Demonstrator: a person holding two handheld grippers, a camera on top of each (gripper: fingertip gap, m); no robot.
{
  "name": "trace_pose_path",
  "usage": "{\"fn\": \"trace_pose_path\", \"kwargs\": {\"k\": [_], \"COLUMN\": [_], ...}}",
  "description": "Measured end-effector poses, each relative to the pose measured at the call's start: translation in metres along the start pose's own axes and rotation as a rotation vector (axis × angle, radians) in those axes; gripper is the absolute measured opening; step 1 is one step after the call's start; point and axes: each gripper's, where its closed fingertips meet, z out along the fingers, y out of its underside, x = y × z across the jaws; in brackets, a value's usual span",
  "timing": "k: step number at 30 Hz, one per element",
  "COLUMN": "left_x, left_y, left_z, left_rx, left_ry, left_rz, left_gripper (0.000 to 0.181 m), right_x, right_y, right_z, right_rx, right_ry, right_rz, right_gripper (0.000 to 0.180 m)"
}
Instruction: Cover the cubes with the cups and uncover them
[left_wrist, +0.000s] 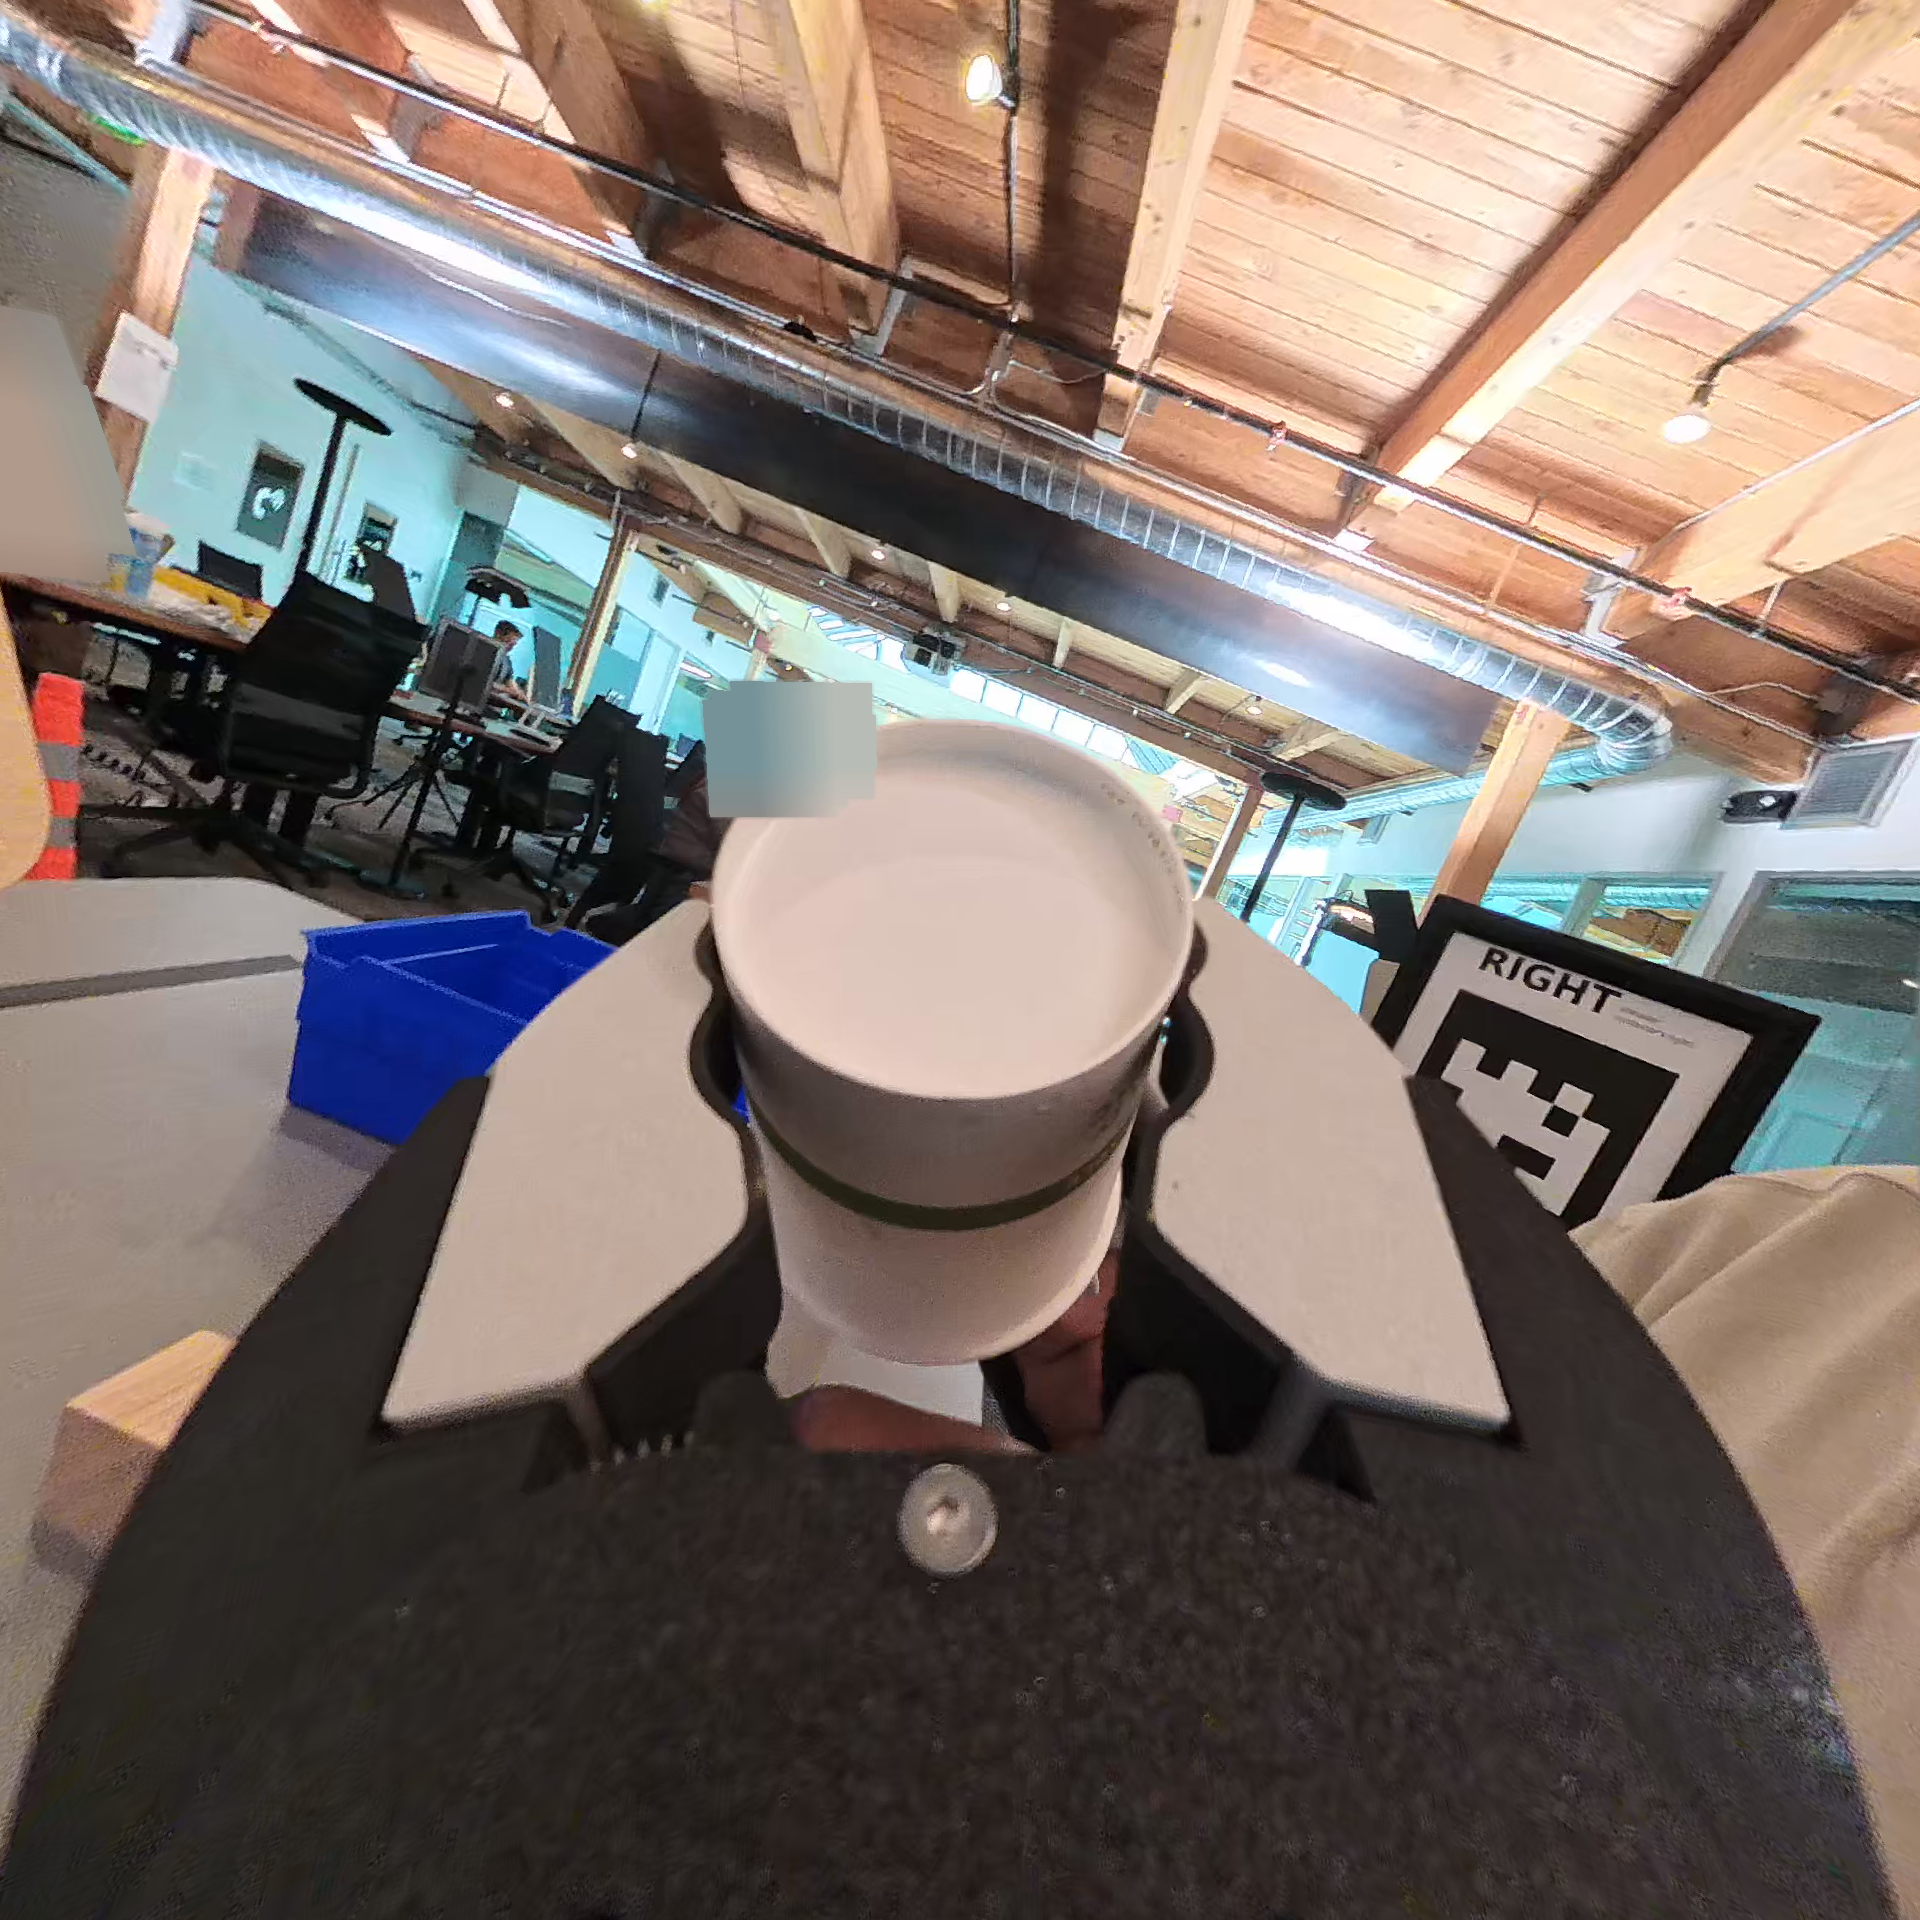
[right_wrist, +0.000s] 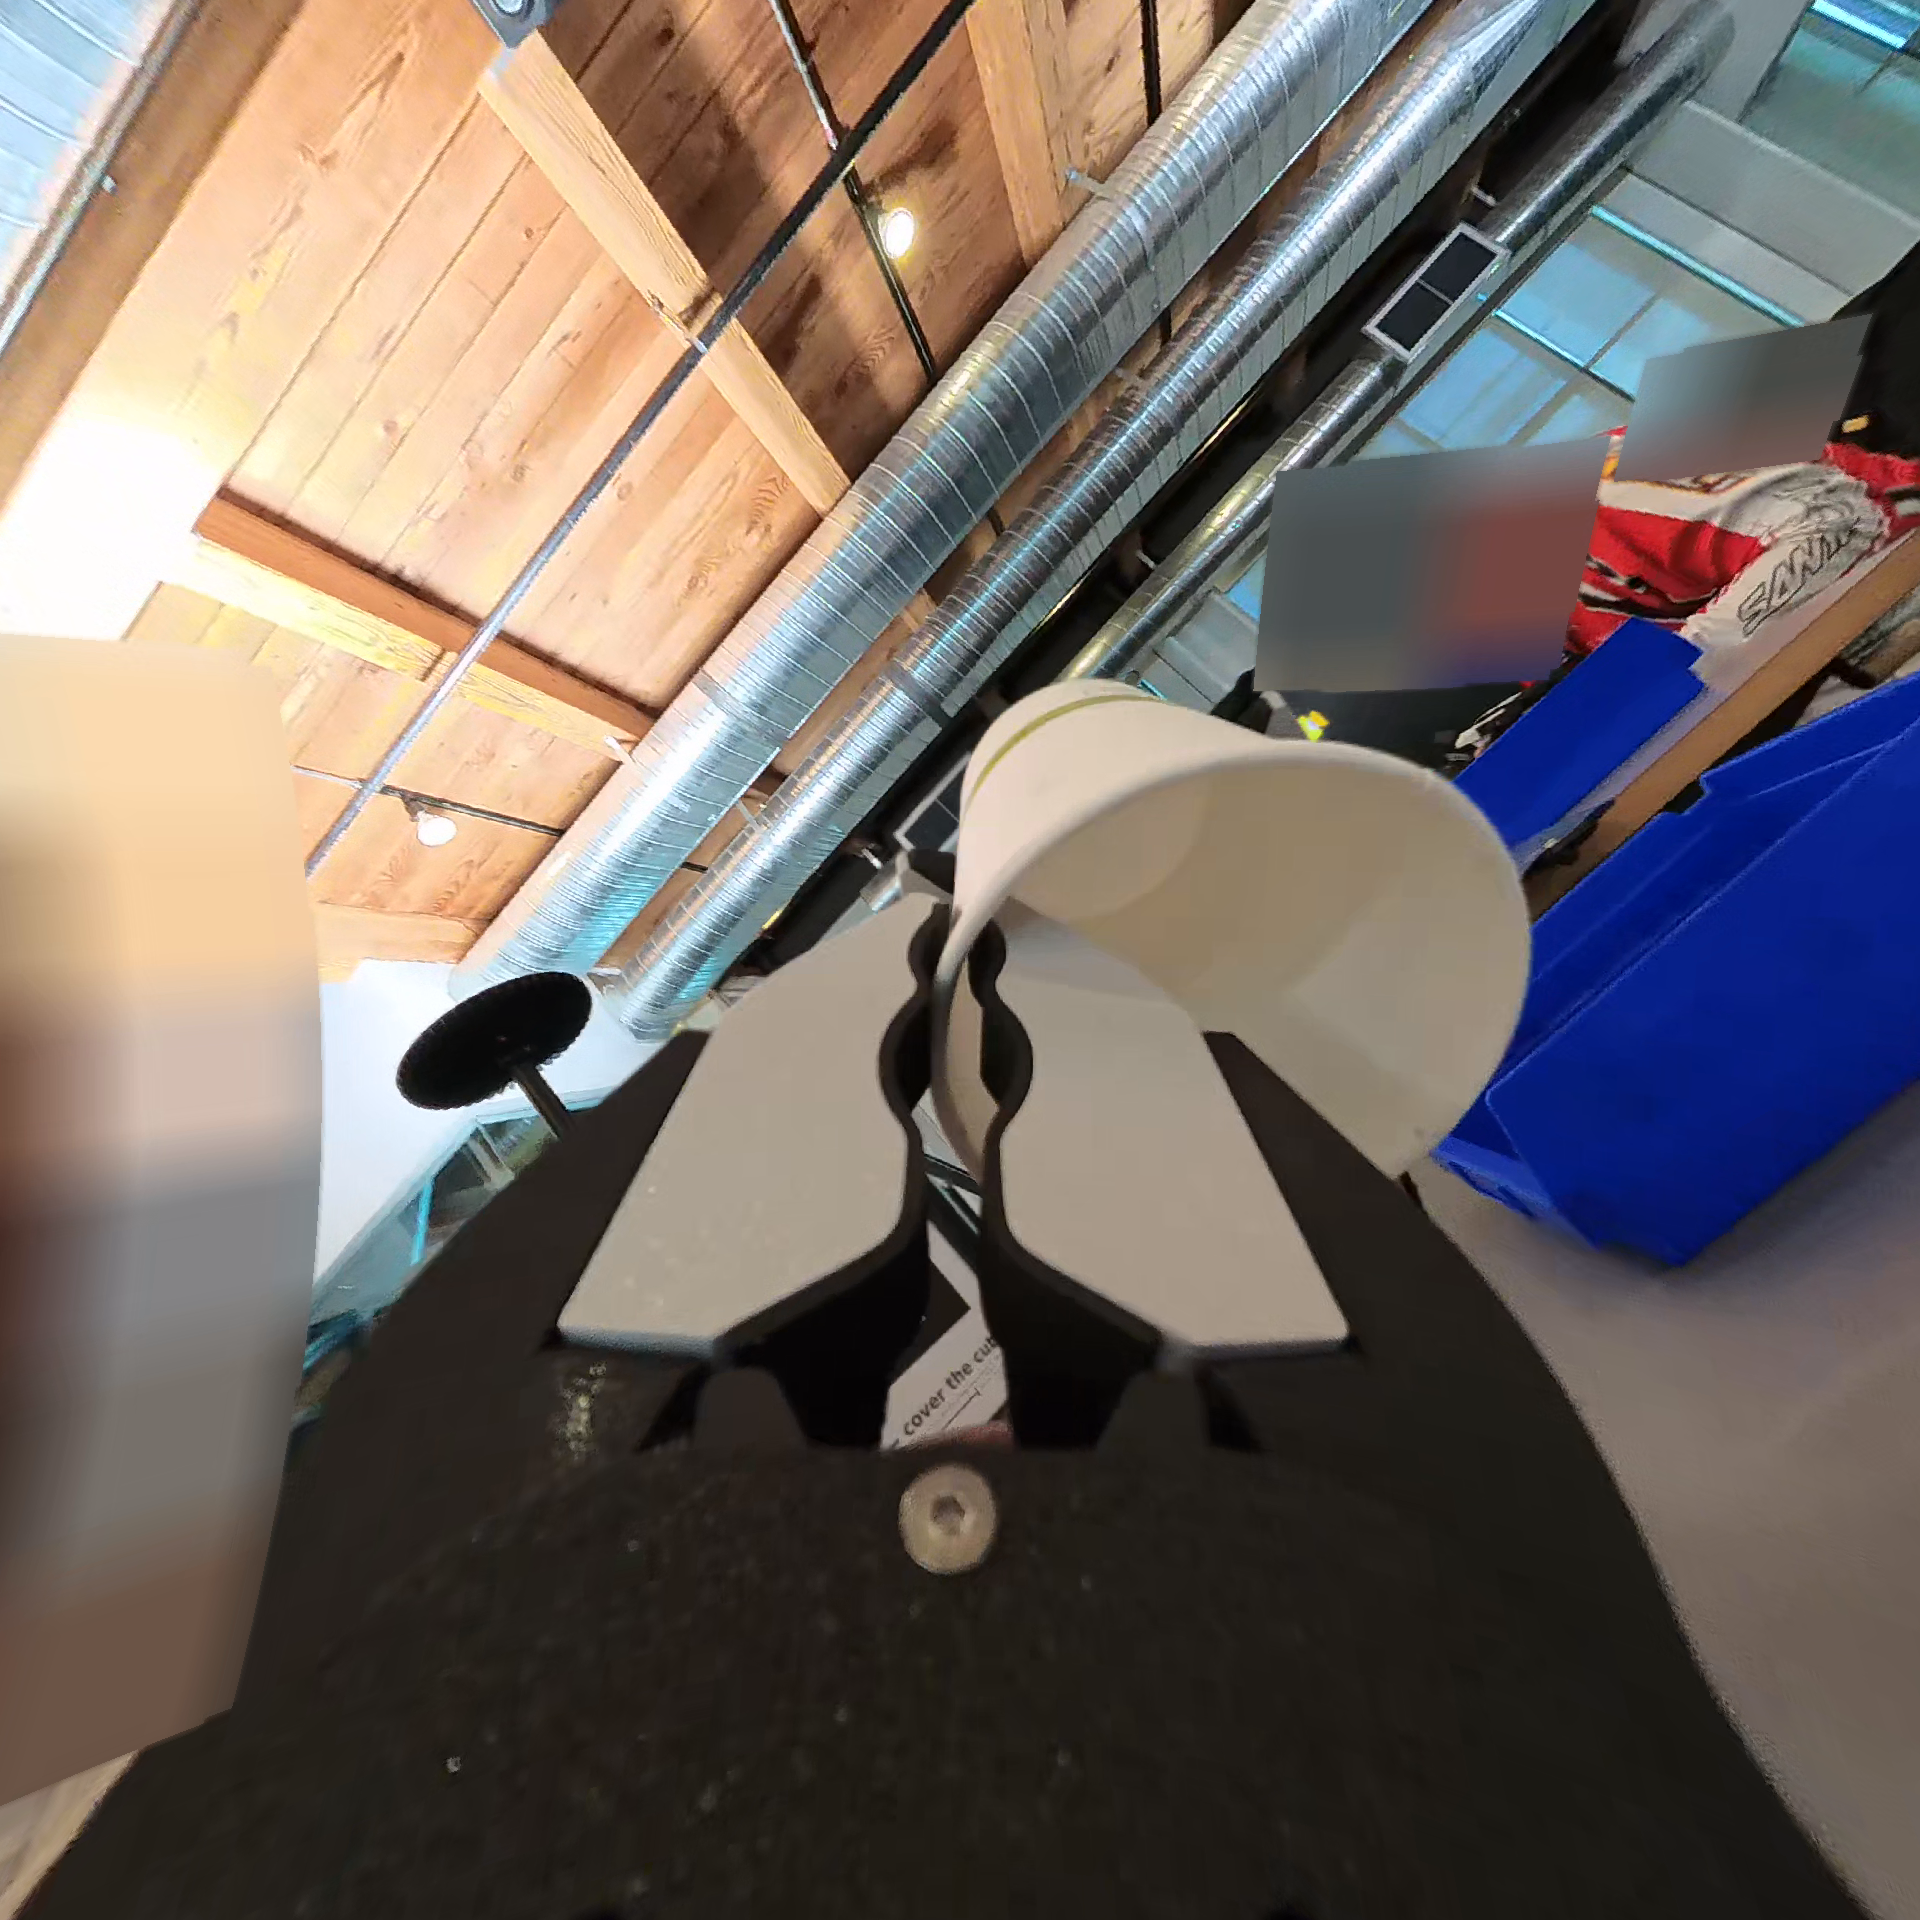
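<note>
Black gripper bodies fill the lower half of both wrist views, and much of each scene is hidden behind them. Above them, a wooden ceiling with silver ducts (right_wrist: 831, 582) takes up most of what remains, both cameras being tilted upward. A grey tabletop (left_wrist: 135, 1091) is seen only at the left edge of the left wrist view and the right edge of the right wrist view (right_wrist: 1714, 1507); its bare surface leaves room on those sides. Blue bins (left_wrist: 416, 1018) stand on it, also seen at the right of the right wrist view (right_wrist: 1714, 1039), cut off by the frame edge.

A black-and-white marker board (left_wrist: 1558, 1081) is partly hidden behind the right finger in the left view, beside a beige sleeve (left_wrist: 1787, 1403).

The left hand-held gripper (left_wrist: 951, 997) is clamped around a white paper cup (left_wrist: 951, 987) with a dark green band; the cup's flat end faces the camera, and its far end is hidden. The right hand-held gripper (right_wrist: 951, 997) is nearly closed, pinching the rim wall of a second white cup (right_wrist: 1247, 914), which is held tilted with its open mouth turned toward the lower right. A slip of paper is glimpsed between its fingers, mostly hidden.
</note>
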Motion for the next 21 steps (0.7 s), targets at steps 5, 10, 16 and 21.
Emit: {"fn": "trace_pose_path", "kwargs": {"k": [5, 10, 16, 21], "left_x": [-0.005, -0.022, -0.098, -0.093], "left_y": [0.0, 0.017, 0.089, 0.102], "left_z": [-0.007, -0.044, -0.129, -0.14], "left_rx": [0.001, -0.144, -0.486, -0.583], "left_ry": [0.01, -0.134, -0.842, -0.901], "left_rz": [-0.099, 0.078, 0.282, 0.404], "left_gripper": [0.079, 0.08, 0.071, 0.068], "right_x": [0.007, 0.005, 0.012, 0.013], "right_y": [-0.002, -0.01, -0.027, -0.066], "right_z": [-0.005, -0.015, -0.025, -0.072], "right_rx": [0.009, -0.034, -0.247, -0.99], "right_ry": [-0.013, 0.068, 0.321, 0.715], "right_rz": [0.0, -0.182, -0.616, -1.041], "right_gripper": [0.002, 0.001, 0.001, 0.001]}}
